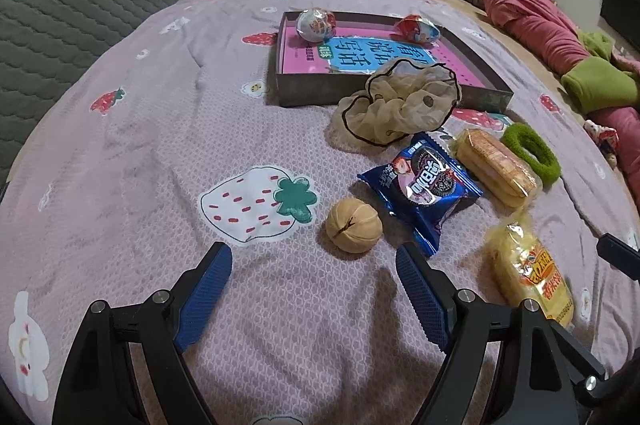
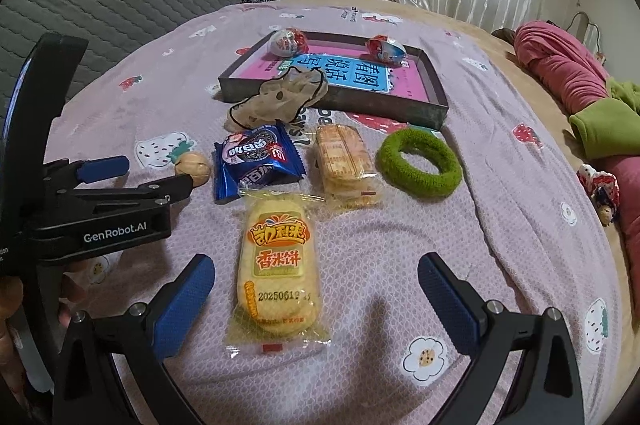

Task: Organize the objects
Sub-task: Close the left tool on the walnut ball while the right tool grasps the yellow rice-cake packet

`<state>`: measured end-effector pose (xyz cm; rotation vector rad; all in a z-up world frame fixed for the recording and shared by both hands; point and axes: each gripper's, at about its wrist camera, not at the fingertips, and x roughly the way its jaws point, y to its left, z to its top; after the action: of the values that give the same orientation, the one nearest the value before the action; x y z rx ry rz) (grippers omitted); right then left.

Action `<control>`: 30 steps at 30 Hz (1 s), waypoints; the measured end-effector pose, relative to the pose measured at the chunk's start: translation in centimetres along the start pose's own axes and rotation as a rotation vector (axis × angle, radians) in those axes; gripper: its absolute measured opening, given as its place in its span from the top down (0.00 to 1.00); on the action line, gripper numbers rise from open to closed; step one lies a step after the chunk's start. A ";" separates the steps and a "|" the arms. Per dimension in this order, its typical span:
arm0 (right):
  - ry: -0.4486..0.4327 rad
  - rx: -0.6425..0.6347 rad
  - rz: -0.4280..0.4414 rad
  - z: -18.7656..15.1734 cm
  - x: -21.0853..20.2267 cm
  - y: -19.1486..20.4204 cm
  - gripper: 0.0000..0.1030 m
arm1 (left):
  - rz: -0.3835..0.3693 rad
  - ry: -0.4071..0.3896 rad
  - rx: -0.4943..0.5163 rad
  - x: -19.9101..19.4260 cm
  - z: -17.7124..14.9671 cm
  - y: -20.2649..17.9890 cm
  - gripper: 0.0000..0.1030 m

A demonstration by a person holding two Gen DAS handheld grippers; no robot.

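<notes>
Frankly, both my grippers stand wide and empty, so the trouble lies ahead. My right gripper [image 2: 316, 297] has the rice cake pack [image 2: 278, 265] lying lengthwise between its fingers, untouched; the slick wrapper could crumple or squirt out if I clench on film rather than the cakes. My left gripper [image 1: 312, 289] has only bedsheet between its fingers; the walnut [image 1: 353, 228] sits just ahead, nearer the right finger, with the blue cookie pack [image 1: 420, 185] beside it. Closing off-centre could roll the walnut away on the soft sheet or snag that pack. The tray [image 1: 384, 93] lies well beyond, a scarf [image 1: 400, 105] draped over its near wall.
</notes>
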<state>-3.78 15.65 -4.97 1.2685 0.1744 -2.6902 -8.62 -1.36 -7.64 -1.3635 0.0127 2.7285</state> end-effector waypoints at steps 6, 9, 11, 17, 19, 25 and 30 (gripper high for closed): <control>0.013 -0.004 -0.020 0.0 1.0 0.3 0.00 | -0.029 0.007 0.005 1.1 0.3 0.1 0.18; 0.015 -0.009 -0.031 -0.1 1.4 0.4 0.00 | -0.038 0.011 -0.004 1.6 0.3 0.2 0.18; 0.020 -0.005 -0.029 -0.1 1.7 0.4 0.00 | -0.044 0.009 -0.012 1.8 0.5 0.3 0.18; 0.022 -0.006 -0.040 -0.1 2.4 0.5 0.00 | -0.065 0.013 -0.025 2.6 0.7 0.6 0.18; 0.017 -0.004 -0.048 -0.1 2.6 0.5 0.01 | -0.066 0.013 -0.026 2.8 0.8 0.6 0.18; 0.025 0.004 -0.050 0.1 3.3 0.5 0.01 | -0.071 0.009 -0.025 3.0 0.9 0.6 0.30; 0.027 0.004 -0.045 0.0 3.5 0.7 0.21 | -0.077 0.006 -0.017 3.0 0.9 0.4 0.43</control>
<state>-5.86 14.67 -7.71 1.3175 0.2035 -2.7135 -11.13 -1.45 -9.48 -1.3466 -0.0613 2.6678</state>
